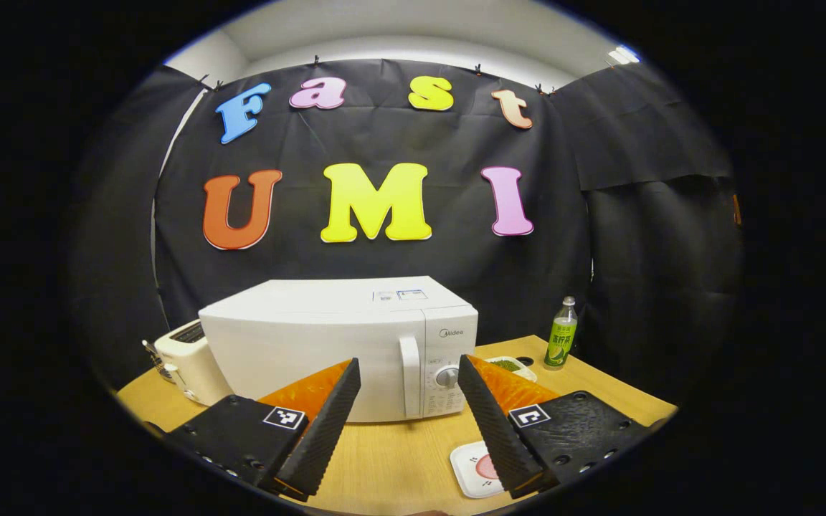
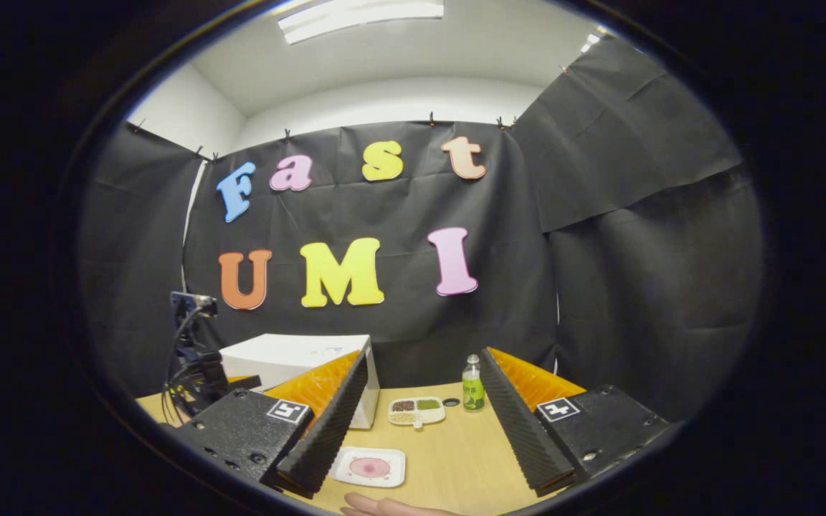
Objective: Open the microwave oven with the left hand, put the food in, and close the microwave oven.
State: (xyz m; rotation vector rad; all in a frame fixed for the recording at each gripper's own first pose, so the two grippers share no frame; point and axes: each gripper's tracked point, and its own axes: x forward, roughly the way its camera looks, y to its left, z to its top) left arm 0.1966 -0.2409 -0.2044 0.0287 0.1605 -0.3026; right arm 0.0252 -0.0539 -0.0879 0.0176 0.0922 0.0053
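Glossy white microwave (image 1: 312, 344), wood-look table (image 1: 399, 451)

1. Left gripper view sits low over the desk (image 1: 399, 459), facing the microwave (image 1: 327, 344) front head-on and fairly near, its handle between the camera's own fingers (image 1: 334, 408)
2. Right gripper view looks from farther back and off to the right, facing the booth wall, the microwave (image 2: 298, 365) well off at left
3. Both views share the microwave, green bottle (image 1: 561, 335) (image 2: 472, 384), compartment tray (image 1: 513, 367) (image 2: 416, 411) and white plate (image 1: 476, 469) (image 2: 370, 467)
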